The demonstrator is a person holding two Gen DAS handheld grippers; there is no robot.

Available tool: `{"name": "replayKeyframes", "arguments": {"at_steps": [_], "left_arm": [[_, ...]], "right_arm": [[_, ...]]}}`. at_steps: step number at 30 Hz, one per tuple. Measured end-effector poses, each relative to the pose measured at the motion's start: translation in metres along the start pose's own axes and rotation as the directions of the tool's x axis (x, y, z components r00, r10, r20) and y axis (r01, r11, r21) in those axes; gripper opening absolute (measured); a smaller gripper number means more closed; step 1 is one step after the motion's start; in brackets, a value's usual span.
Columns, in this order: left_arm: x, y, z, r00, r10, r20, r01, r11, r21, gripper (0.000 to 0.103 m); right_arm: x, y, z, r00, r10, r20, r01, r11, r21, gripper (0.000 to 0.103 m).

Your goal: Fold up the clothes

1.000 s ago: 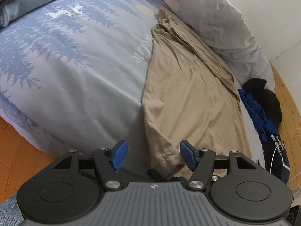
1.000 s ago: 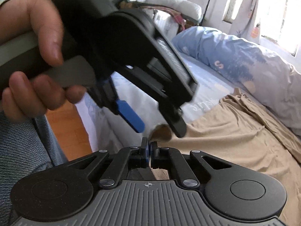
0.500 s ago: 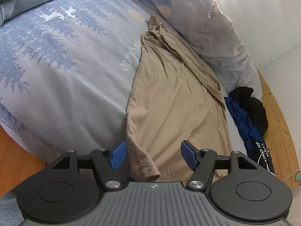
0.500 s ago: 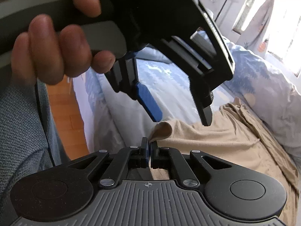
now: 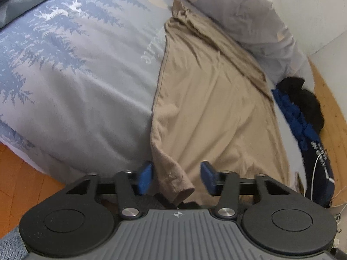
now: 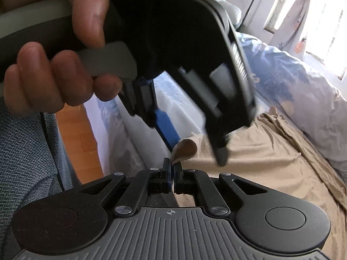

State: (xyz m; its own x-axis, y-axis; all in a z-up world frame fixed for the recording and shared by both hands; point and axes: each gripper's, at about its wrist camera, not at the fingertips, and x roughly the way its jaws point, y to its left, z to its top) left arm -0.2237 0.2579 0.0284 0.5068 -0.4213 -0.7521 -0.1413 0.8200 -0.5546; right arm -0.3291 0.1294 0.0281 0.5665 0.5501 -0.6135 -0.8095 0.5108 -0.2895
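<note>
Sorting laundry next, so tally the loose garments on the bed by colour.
Tan: 1, the shirt laid flat.
Black: 1, bunched by the pillow.
Blue: 1, crumpled beside the black one; it may run into the dark printed fabric below, I cannot tell.
Total: 3

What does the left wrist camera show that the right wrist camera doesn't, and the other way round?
Only the left wrist view shows the dark clothes heaped at the bed's far edge and the left gripper closing around the tan garment's rolled corner, pads not yet pressing. Only the right wrist view shows the hand holding that gripper, the window, and the right gripper shut on the garment's edge. Both show the garment spread on the blue bedsheet.
</note>
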Motion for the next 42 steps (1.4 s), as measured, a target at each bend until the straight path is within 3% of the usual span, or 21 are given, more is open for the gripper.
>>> {"name": "replayKeyframes", "arguments": {"at_steps": [6,9,11,14,15,17,21,25,31,37,42], "left_arm": [[0.007,-0.006,-0.004,0.997,0.076,-0.032,-0.074,0.996,0.045,0.051],[0.008,-0.003,-0.003,0.997,0.078,-0.026,-0.077,0.996,0.036,0.05],[0.009,-0.001,-0.003,0.997,0.071,-0.023,-0.071,0.997,0.029,0.026],[0.008,-0.001,-0.003,0.997,0.067,-0.026,-0.066,0.998,0.022,0.011],[0.008,0.0,-0.002,0.998,0.058,-0.025,-0.057,0.998,0.015,0.011],[0.004,0.001,-0.001,0.999,0.044,-0.007,-0.044,0.999,-0.005,0.01],[-0.006,0.001,0.005,0.999,0.018,0.03,-0.017,0.999,-0.04,0.01],[-0.018,-0.001,0.01,0.998,-0.031,0.058,0.036,0.996,-0.079,0.01],[-0.035,-0.009,0.017,0.987,-0.114,0.114,0.126,0.986,-0.111,0.01],[-0.047,-0.009,0.019,0.969,-0.159,0.188,0.189,0.97,-0.153,0.009],[-0.055,-0.014,0.029,0.957,-0.18,0.227,0.225,0.955,-0.192,0.009]], "right_arm": [[0.004,0.001,0.004,1.0,-0.008,0.004,0.008,1.0,-0.014,0.003],[0.006,0.001,0.004,1.0,-0.008,0.004,0.009,1.0,-0.019,0.003],[0.006,0.001,0.004,1.0,-0.008,0.002,0.008,1.0,-0.017,0.003],[0.005,0.0,0.005,1.0,-0.008,0.0,0.008,1.0,0.001,0.01],[0.003,-0.001,0.004,1.0,-0.011,0.001,0.011,1.0,0.014,0.012],[-0.005,0.0,0.002,1.0,-0.01,0.01,0.01,1.0,0.028,0.031],[-0.021,0.001,-0.007,0.999,-0.043,0.032,0.041,0.998,0.052,0.038],[-0.02,-0.007,-0.009,0.989,-0.14,0.037,0.136,0.987,0.09,0.053],[-0.003,-0.011,-0.006,0.962,-0.265,0.062,0.263,0.964,0.036,0.053],[-0.005,-0.035,-0.036,0.945,-0.326,-0.022,0.327,0.943,0.071,0.053],[-0.007,-0.066,-0.085,0.899,-0.42,-0.125,0.431,0.899,0.08,0.053]]}}
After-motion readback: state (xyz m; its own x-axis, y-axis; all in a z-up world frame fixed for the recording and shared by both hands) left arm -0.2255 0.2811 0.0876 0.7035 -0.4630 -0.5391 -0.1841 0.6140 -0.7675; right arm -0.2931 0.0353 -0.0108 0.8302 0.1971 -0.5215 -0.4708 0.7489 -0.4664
